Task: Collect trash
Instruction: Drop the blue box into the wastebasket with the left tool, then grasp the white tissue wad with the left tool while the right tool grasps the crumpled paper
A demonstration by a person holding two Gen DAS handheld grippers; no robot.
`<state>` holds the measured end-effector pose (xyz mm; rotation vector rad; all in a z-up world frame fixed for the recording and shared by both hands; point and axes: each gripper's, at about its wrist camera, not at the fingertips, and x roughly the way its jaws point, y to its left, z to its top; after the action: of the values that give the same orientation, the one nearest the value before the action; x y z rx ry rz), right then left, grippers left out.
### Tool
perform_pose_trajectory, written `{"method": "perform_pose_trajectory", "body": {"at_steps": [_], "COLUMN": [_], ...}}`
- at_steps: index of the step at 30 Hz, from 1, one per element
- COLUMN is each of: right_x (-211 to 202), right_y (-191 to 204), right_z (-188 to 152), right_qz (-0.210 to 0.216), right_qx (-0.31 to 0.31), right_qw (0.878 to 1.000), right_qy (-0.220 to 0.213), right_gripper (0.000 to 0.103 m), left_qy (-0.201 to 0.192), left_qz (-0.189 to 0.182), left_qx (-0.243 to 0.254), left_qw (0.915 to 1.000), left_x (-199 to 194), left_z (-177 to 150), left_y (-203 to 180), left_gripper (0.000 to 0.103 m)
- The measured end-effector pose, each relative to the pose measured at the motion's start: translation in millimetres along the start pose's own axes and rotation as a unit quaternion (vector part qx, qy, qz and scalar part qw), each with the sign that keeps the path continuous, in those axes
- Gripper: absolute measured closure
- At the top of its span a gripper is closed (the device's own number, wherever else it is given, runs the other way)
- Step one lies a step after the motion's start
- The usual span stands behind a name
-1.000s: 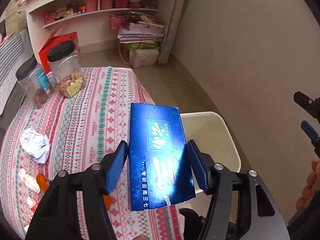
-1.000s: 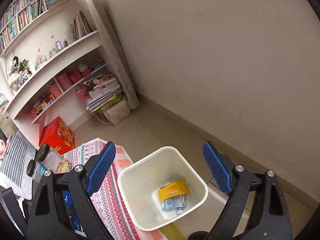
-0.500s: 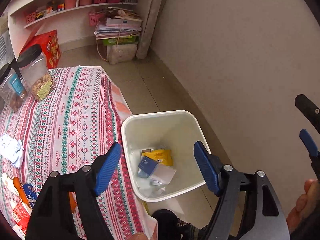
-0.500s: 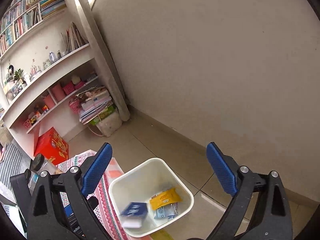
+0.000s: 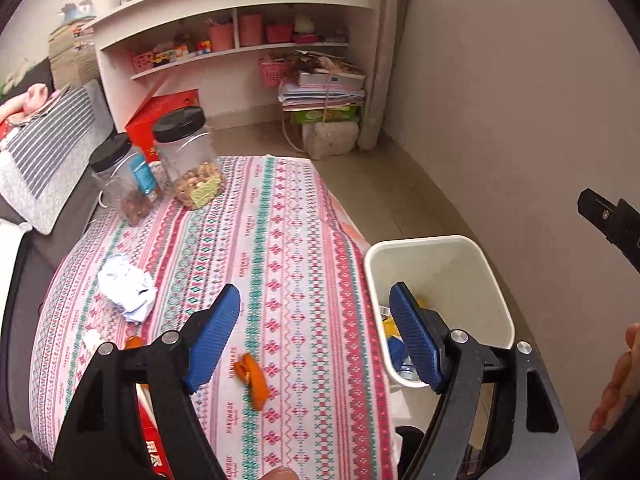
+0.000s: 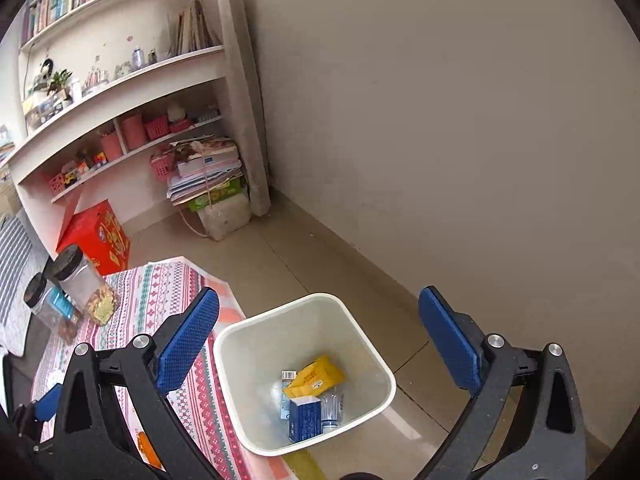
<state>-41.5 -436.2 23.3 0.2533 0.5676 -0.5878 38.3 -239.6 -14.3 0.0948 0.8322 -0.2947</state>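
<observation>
From your left wrist camera, your left hand-held gripper (image 5: 314, 334) is released, its blue pads spread wide with nothing between them, hovering over the edge of the bench (image 5: 280, 216) with its patterned cloth. At 6 o'clock between the pads an orange scrap (image 5: 251, 374) lies on the cloth. At 9 o'clock sits a crumpled white paper (image 5: 127, 293), and beneath the near-left finger a red packet (image 5: 154, 446) shows, partly hidden. At 11 o'clock two clear jars with black lids stand just beside each other: the nut jar (image 5: 188, 158) and the darker-filled jar (image 5: 122, 184). The white trash bin (image 5: 496, 292) stands on the floor just off the bench's edge at 3 o'clock; the right pad covers most of its contents, with only yellow and blue bits showing. At the far right edge, part of your right hand-held gripper (image 5: 612, 224) enters the view.

From your right wrist camera, your right hand-held gripper is likewise released, fingers far apart and empty, held above the trash bin (image 6: 376, 354), which sits at 6 o'clock between the pads. Inside the bin lie a blue box (image 6: 305, 418), standing on its end, a yellow packet (image 6: 316, 376) behind it and a clear bottle (image 6: 331, 406) just beside the box. The bench lies at 8 o'clock, with the two jars at 9 o'clock. A red carton (image 6: 96, 236) rests on the floor at 10 o'clock, below the white shelves (image 6: 120, 92).
</observation>
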Motion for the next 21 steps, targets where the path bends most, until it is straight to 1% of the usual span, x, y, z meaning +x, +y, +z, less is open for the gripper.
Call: {"method": "perform_pose_trajectory", "body": {"at_steps": [3,8,12,17,19,21], "right_x": [2,5,5,12,14,15], "right_y": [21,61,92,128,142,154], "right_z": [-9,-28,-42,-56,-62,-67], "right_qz": [0.013,0.037,0.062,0.088,0.093,0.096], "right_qx": [-0.024,-0.072,-0.099,-0.130,-0.148,-0.162], "right_qw": [1.000,0.996,0.992,0.985,0.981,0.978], "right_qy": [0.008,0.028,0.046,0.074,0.081,0.086], "right_gripper": [0.007,0.007,0.007,0.007,0.007,0.007], "left_qy": [0.000,0.011,0.039,0.074,0.093,0.119], "left_qz": [0.023,0.058,0.078,0.110,0.125,0.139], "left_qx": [-0.008,-0.023,-0.056,-0.097,-0.118,-0.138], "left_qw": [0.9997,0.9980,0.9946,0.9863,0.9807,0.9733], "left_x": [-4,-7,1,15,23,35], "left_z": [-5,-17,-25,-42,-49,-54], "left_y": [21,59,97,150,174,197], "left_gripper": [0.024,0.024,0.024,0.024,0.024,0.024]}}
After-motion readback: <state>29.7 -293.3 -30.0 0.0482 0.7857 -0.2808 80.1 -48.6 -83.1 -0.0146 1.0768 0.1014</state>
